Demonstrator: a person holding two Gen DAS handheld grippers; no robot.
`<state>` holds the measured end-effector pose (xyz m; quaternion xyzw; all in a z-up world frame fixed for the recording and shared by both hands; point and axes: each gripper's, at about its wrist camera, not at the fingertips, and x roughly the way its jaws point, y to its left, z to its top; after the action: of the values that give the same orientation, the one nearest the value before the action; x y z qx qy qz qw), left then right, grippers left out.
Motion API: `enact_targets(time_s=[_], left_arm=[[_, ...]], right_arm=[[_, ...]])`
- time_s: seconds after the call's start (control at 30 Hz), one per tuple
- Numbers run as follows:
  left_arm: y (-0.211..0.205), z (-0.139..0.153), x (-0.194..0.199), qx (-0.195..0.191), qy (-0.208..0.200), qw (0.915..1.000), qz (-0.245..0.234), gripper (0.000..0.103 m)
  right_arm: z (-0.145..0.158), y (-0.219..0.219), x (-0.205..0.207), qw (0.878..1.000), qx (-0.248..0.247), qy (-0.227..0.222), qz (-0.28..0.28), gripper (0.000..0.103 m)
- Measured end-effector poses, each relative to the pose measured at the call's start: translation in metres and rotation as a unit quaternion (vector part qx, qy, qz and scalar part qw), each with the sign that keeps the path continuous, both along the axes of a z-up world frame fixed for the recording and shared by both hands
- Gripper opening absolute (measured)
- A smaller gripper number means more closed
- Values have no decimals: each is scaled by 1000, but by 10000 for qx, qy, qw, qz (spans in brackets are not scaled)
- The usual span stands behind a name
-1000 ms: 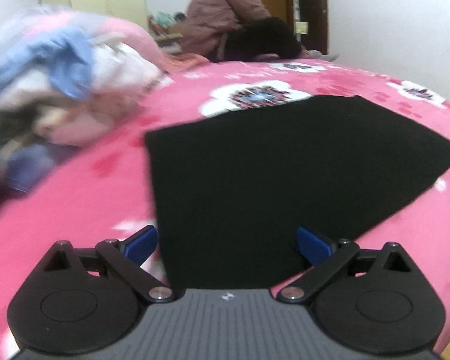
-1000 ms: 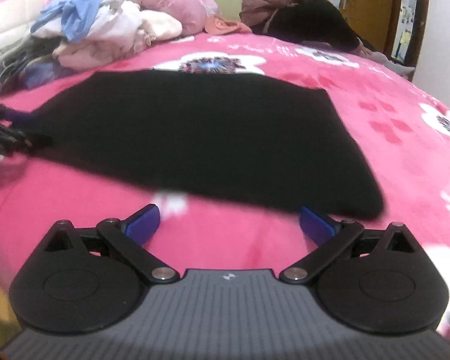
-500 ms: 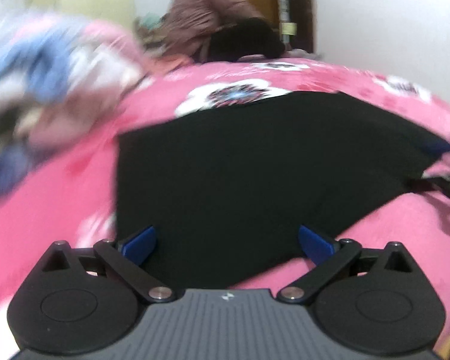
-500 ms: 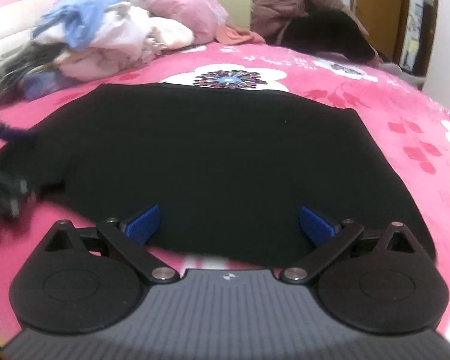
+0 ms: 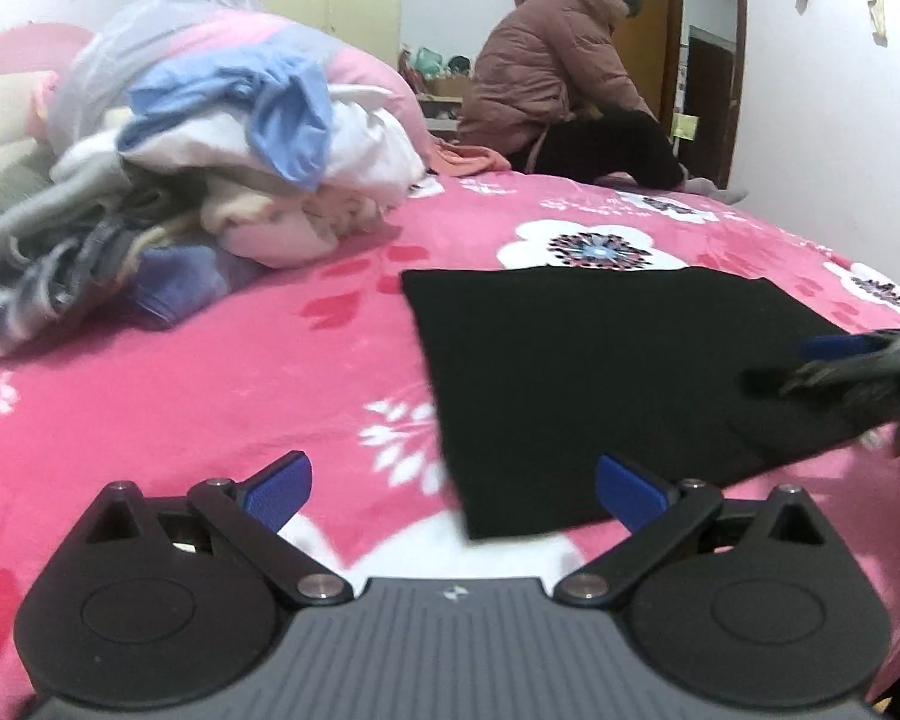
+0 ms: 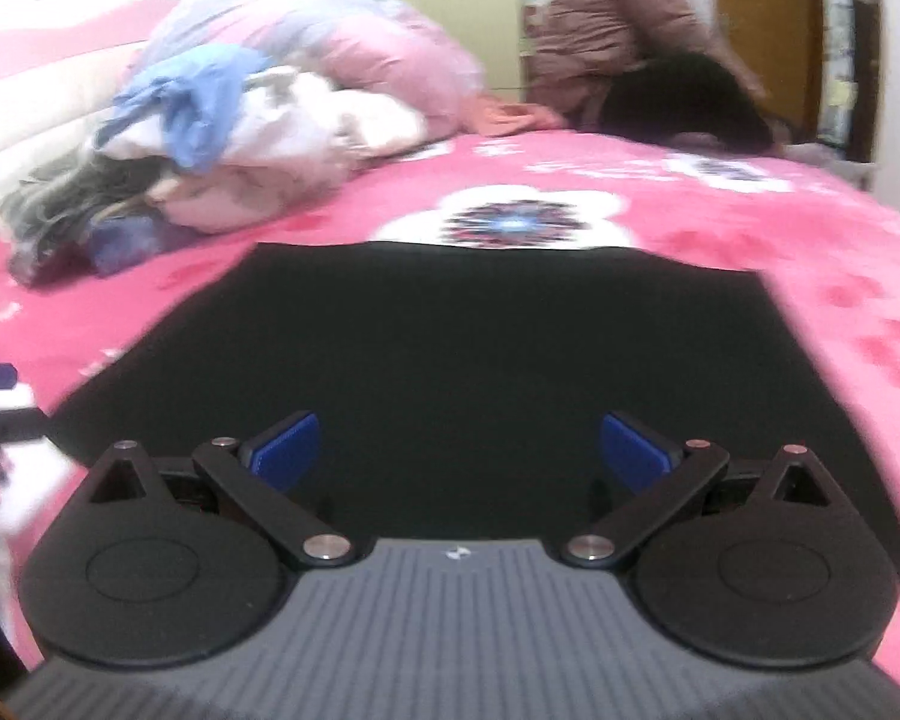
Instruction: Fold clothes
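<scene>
Your left gripper [image 5: 453, 489] is spread wide and holds nothing, poised at the near left corner of the black garment [image 5: 600, 384], likely to catch that edge. Your right gripper [image 6: 459, 450], equally released, hovers over the garment, which lies flat on the pink bedspread [image 5: 180, 372].

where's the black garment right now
The black garment lies flat on the pink floral bedspread, right of the clothes pile; in the right wrist view it lies directly ahead of the open right gripper.
</scene>
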<state>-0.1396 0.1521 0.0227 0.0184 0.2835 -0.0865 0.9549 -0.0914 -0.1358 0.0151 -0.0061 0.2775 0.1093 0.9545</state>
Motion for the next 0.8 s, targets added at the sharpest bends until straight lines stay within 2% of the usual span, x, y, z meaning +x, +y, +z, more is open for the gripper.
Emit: enact_targets(time_s=[0.07, 0.13, 0.2, 0.33, 0.43, 0.6, 0.8], left_arm=[[8, -1, -4, 100, 10, 9998, 144, 102], [21, -3, -9, 32, 11, 9996, 280, 102], [33, -5, -10, -76, 0, 9991, 407, 102], [52, -7, -9, -323, -38, 9976, 619, 102], [58, -4, -9, -487, -83, 9964, 685, 102], [60, -3, -14, -545, -167, 9959, 704, 102], [72, -12, -10, -554, -135, 9957, 734, 102]], right_arm=[[-14, 35, 1, 9981, -568, -29, 224, 101], [-28, 66, -9, 9921, -1159, -114, 458, 100], [-24, 81, -30, 9853, -1535, -320, 682, 100], [-10, 87, -52, 9817, -1334, -130, 1351, 101], [-9, 95, -34, 9850, -1210, -54, 1228, 101], [-17, 108, 6, 9913, -860, 255, 958, 101], [-21, 95, -41, 9888, -914, 423, 1105, 101]])
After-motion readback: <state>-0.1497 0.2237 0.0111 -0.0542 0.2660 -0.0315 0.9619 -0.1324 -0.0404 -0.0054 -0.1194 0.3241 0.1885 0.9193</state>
